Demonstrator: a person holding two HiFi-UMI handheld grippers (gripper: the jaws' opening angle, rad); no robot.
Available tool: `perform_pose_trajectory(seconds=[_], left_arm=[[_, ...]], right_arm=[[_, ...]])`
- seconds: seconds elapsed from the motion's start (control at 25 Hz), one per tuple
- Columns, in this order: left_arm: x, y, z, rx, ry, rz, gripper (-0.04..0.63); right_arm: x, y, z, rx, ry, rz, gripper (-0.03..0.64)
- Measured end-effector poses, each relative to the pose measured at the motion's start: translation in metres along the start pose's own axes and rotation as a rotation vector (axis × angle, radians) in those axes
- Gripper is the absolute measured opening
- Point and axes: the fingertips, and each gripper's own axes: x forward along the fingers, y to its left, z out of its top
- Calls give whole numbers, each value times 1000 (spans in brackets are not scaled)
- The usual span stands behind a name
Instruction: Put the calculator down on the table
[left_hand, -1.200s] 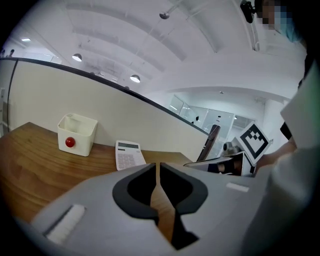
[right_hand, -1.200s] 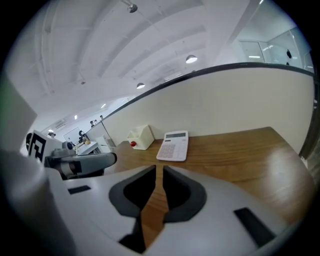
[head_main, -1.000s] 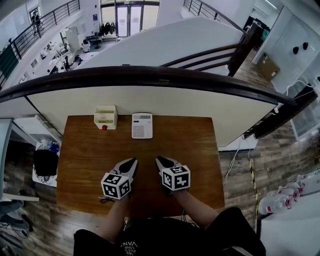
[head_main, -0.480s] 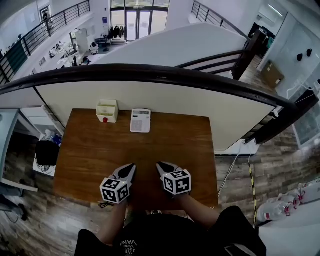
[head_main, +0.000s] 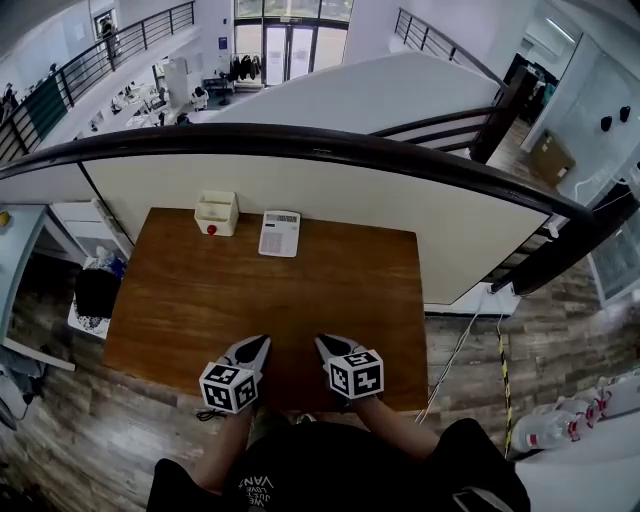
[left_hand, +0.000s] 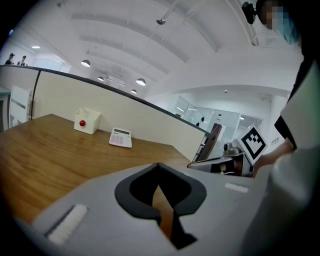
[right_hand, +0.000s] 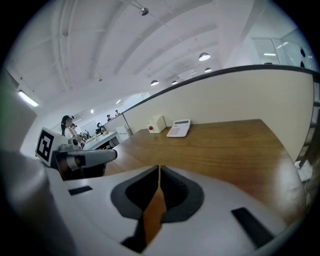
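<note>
Now both pairs of jaws are together. Our left gripper (head_main: 264, 342), grey with a black-and-white marker cube, has its tips touching with nothing between them. Our right gripper (head_main: 321, 341), built the same, has just been closing its jaws, and they meet tip to tip on nothing but air. We hold the two side by side over the near edge of the brown wooden tabletop (head_main: 300, 300), tips pointing towards the far edge.

Well apart from both, the white rectangular calculator (head_main: 279, 233) lies flat at the far edge, left of its middle. It has a pale display strip across its far end and rows of small keys below. Just to its left sits a cream box with a red button (head_main: 216, 213), not touching it.
</note>
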Motion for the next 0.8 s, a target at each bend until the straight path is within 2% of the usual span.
perform_pose_trajectory(seconds=[0.24,0.8], left_arm=[[-11,-14,-16,-6,-5,15,12],[-32,-27,-46,-56,-9,45,12]], right_arm=[[-14,5,-23,3,20,28,23],[-21,17,-48,-18,53,67,15]])
